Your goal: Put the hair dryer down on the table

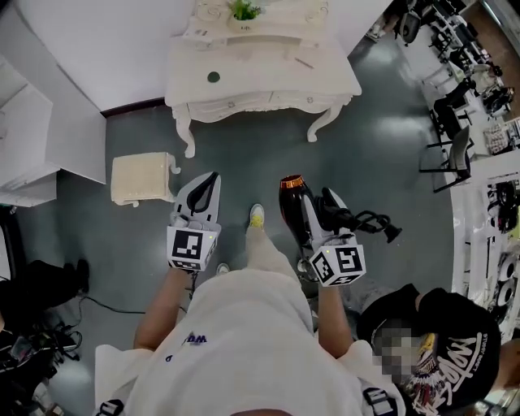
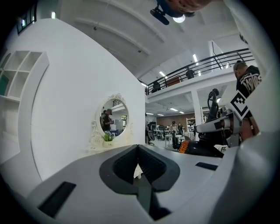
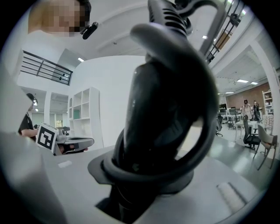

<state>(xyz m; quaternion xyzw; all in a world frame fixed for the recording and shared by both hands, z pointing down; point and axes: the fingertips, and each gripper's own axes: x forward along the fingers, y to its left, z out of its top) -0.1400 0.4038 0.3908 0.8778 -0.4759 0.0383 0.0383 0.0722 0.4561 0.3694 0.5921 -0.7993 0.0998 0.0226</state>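
Note:
My right gripper (image 1: 318, 206) is shut on a black hair dryer (image 1: 291, 203) with a copper-coloured nozzle end, held in the air over the grey floor. Its black cord (image 1: 370, 219) loops off to the right. In the right gripper view the hair dryer (image 3: 166, 109) fills the picture, with the cord wound around its body between the jaws. My left gripper (image 1: 213, 182) hangs beside it, shut and empty; its jaws meet in the left gripper view. The white dressing table (image 1: 260, 73) stands ahead, well apart from both grippers.
A cream stool (image 1: 142, 179) sits left of the table. A small green plant (image 1: 244, 10) and an oval mirror (image 2: 114, 116) are at the table's back. A person in a black shirt (image 1: 439, 349) stands close on my right. White shelving (image 1: 32, 138) lines the left.

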